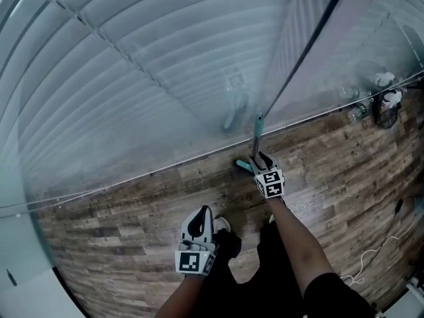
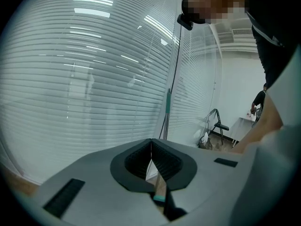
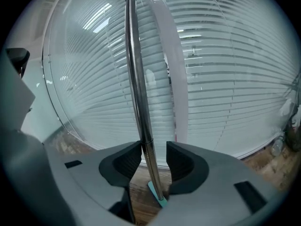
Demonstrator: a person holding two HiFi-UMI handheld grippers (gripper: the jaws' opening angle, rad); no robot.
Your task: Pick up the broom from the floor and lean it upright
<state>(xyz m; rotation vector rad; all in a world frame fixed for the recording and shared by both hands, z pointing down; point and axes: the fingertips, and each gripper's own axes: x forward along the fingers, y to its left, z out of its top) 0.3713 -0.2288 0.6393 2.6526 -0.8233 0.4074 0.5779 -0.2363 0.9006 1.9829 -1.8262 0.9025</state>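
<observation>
The broom stands upright against the glass wall, its thin metal handle point(image 1: 301, 52) rising from a teal collar point(image 1: 258, 123) to the top of the head view. Its teal head point(image 1: 243, 165) rests on the wooden floor at the foot of the wall. My right gripper point(image 1: 260, 159) is low on the handle point(image 3: 137, 79) and open: the handle passes between the pads, with a clear gap on its right side. My left gripper point(image 1: 201, 212) hangs back near the person's feet, shut with nothing in it, pointing toward the broom point(image 2: 168, 102).
A glass wall with white blinds point(image 1: 146, 78) runs along the floor's far edge. Bottles point(image 1: 360, 111) and a dark bag point(image 1: 386, 108) sit by the wall at right. A white cable point(image 1: 371, 254) lies on the floor at right. A folding chair point(image 2: 219, 125) stands further off.
</observation>
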